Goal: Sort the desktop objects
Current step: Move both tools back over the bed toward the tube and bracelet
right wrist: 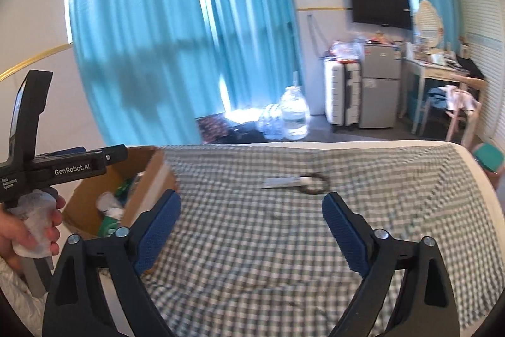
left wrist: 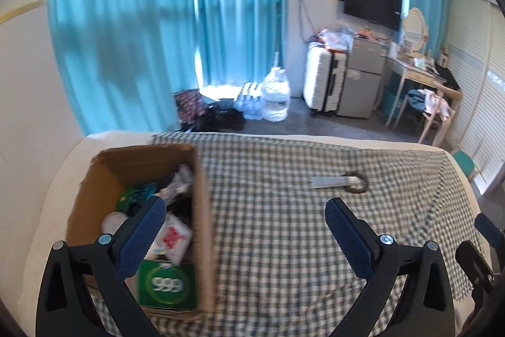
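Left wrist view shows your left gripper with its blue-padded jaws spread wide and nothing between them, held above the green-and-white checked cloth. Its left finger hangs over the open cardboard box, which sits at the cloth's left edge. Inside the box you can see a green packet marked 999, a white packet with red print, a white round lid or cup and a green item deeper in; the rest is too blurred to name.

Out on the cloth, well apart from the box and to its right, lies a white tube with one end touching or overlapping a dark ring; you cannot tell from the blur which lies on top.

In the right wrist view your right gripper is likewise parted wide and empty, pointing toward the same tube and ring, which lie beyond its tips. At the left edge your left hand grips the other tool's handle beside the box.
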`<state>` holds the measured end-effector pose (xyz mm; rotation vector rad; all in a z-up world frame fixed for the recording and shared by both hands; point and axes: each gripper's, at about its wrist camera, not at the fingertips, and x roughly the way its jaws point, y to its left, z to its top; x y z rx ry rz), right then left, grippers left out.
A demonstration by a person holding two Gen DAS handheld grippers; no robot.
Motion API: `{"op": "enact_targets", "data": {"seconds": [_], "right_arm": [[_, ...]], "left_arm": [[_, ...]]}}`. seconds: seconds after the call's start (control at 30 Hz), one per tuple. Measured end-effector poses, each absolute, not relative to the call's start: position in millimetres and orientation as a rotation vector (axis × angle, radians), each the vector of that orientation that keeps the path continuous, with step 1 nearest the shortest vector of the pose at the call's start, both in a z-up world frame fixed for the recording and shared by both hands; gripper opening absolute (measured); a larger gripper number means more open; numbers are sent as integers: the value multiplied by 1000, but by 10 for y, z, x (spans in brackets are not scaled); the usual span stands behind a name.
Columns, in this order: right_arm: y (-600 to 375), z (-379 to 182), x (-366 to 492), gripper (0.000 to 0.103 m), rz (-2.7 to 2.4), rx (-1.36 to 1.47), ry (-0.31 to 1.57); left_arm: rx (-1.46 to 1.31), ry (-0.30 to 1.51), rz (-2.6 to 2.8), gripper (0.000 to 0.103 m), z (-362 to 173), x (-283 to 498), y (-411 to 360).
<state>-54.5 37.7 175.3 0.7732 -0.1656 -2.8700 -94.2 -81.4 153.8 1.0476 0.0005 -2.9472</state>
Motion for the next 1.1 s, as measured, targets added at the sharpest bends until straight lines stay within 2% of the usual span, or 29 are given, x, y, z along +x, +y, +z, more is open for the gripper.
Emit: {"op": "enact_targets", "data": {"seconds": [0.17, 0.33, 0.53, 0.87, 1.1], "right_arm": [[796, 1709, -463, 95, -2940, 796, -246], [1046, 1613, -504, 95, -2964, 817, -323], [1137, 1426, -618, 95, -2965, 883, -320], [1281, 918, -922, 95, -2970, 1024, -316], [1358, 423, -1357, 95, -2898, 1105, -352]], "left_arm": [[1070, -23, -3030, 103, 1508, -951, -358], [1103, -123, -3058, 103, 1372, -1004, -47], [1145, -163, -3059, 103, 1115, -1131, 119], [1259, -205, -3056, 103, 546, -1482, 445], [1340, -331, -3048, 103, 68, -1770, 687]]}}
